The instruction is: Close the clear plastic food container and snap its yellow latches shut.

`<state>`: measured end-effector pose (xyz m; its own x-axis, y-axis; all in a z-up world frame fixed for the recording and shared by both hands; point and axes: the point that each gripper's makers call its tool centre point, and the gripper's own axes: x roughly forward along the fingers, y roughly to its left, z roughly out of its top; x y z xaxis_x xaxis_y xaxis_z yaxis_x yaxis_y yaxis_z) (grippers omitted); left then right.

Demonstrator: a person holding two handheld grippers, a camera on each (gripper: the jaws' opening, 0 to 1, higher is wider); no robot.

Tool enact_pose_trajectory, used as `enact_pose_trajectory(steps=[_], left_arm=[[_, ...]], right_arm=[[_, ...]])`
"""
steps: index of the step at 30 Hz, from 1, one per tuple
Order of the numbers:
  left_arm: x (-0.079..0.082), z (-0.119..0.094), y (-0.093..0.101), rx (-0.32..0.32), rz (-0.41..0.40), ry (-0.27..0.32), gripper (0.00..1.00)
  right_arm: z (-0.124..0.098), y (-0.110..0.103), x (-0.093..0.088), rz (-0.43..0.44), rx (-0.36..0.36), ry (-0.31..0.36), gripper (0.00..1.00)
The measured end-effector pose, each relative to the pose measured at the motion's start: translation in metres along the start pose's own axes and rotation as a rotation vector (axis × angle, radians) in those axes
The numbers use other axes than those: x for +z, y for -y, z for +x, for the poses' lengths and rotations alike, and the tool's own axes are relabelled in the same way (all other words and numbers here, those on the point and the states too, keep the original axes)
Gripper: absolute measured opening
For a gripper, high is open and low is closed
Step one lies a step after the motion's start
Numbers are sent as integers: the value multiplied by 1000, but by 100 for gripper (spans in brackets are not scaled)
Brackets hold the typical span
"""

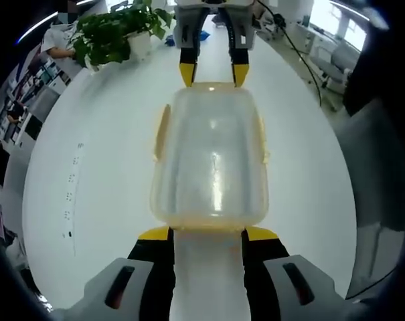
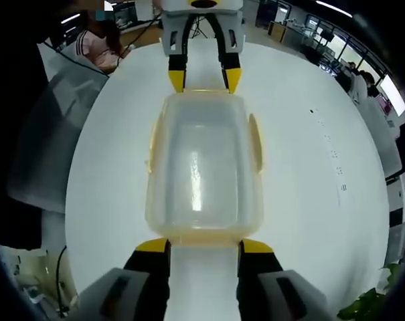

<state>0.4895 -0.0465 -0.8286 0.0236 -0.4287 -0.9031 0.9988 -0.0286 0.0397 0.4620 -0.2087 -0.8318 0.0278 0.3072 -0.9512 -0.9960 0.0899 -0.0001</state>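
Container [image 1: 212, 160] on table [image 1: 88, 200] | left tongs [image 1: 207, 235] spread wide, tips apparently touching near end | right tongs [image 2: 203, 245] likewise, opposite end

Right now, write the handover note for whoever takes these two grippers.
Left gripper: open, jaws at one short end of the clear container, tips at its rim.
Right gripper: open, at the opposite short end, facing the left one.
Container: on the white table, lid on top.
Yellow latches: the long-side ones stick outward, seemingly unsnapped; the end ones are hard to judge.
Done: lid appears in place.
Left: press each latch down until it snaps.
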Motion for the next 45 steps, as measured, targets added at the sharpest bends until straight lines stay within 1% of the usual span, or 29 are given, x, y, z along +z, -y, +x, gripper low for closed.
enact_pose_trajectory(steps=[3, 7, 11, 14, 17, 19, 23, 26, 30, 34, 36, 38, 39, 40, 41, 42, 45], left_arm=[[1, -1, 0, -16, -2, 17, 36], [5, 0, -3, -19, -9, 44, 36], [7, 0, -3, -18, 4, 46, 36], [12, -2, -1, -23, -2, 67, 36], [10, 1, -1, -23, 11, 59, 36], [7, 1, -1, -27, 19, 47, 36], [6, 0, -2, -26, 6, 55, 36], [3, 0, -2, -30, 0, 55, 36], [1, 0, -1, -63, -19, 66, 36], [0, 0, 1, -85, -18, 73, 37], [-1, 0, 1, -96, -15, 87, 37], [-2, 0, 1, -110, -32, 109, 38], [-3, 1, 1, -110, -43, 113, 39], [-6, 3, 1, -103, -39, 105, 42], [-13, 6, 0, -88, -16, 73, 43], [-18, 8, 3, -90, -8, 53, 44], [-23, 8, 8, -83, -13, 63, 45]], right_arm=[[-1, 0, -2, -7, 4, -22, 36], [-4, 2, -6, -26, -4, -86, 36], [-5, 3, -8, -24, -3, -103, 36], [-4, 0, -13, -16, 12, -132, 36], [-3, -1, -12, -18, 5, -139, 36], [-3, -1, -10, -17, -4, -132, 36], [0, 0, -9, -12, -7, -126, 36], [3, 0, -6, -3, -5, -106, 36], [4, 0, -4, 2, 2, -91, 37], [4, 1, -3, -6, 12, -89, 38], [4, 1, -3, -10, 17, -75, 38], [6, 1, -5, 0, 18, -59, 41], [9, -1, -1, 5, 20, -24, 44], [11, -2, -2, -2, 23, -31, 47], [13, -5, -3, 2, 20, -33, 49], [13, -6, -3, -8, 14, -30, 50], [10, -7, -8, -12, 10, -33, 49]])
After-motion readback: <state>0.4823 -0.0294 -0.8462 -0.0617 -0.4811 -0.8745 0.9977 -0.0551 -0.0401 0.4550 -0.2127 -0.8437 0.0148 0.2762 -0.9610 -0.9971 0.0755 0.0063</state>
